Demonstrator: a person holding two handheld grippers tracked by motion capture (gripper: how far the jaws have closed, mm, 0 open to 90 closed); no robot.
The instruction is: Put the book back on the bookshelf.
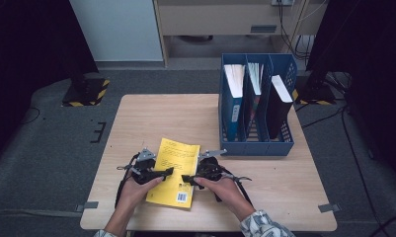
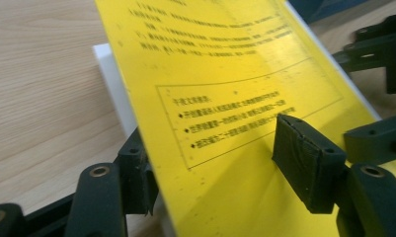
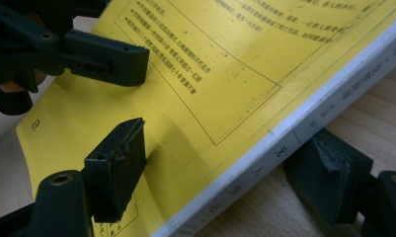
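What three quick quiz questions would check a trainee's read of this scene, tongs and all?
1. True or false: the yellow book stands upright in the blue file rack.
2. Which tongs have a jaw under the book's spine edge?
A. left tongs
B. right tongs
3. Fill in: the rack's slots hold ___ books.

Key:
1. False. It lies on the wooden table, between both tongs.
2. B. In the right gripper view one jaw sits above the cover and the other beneath the spine; neither pad is pressing it.
3. Three: a blue one, a thin one and a black one.
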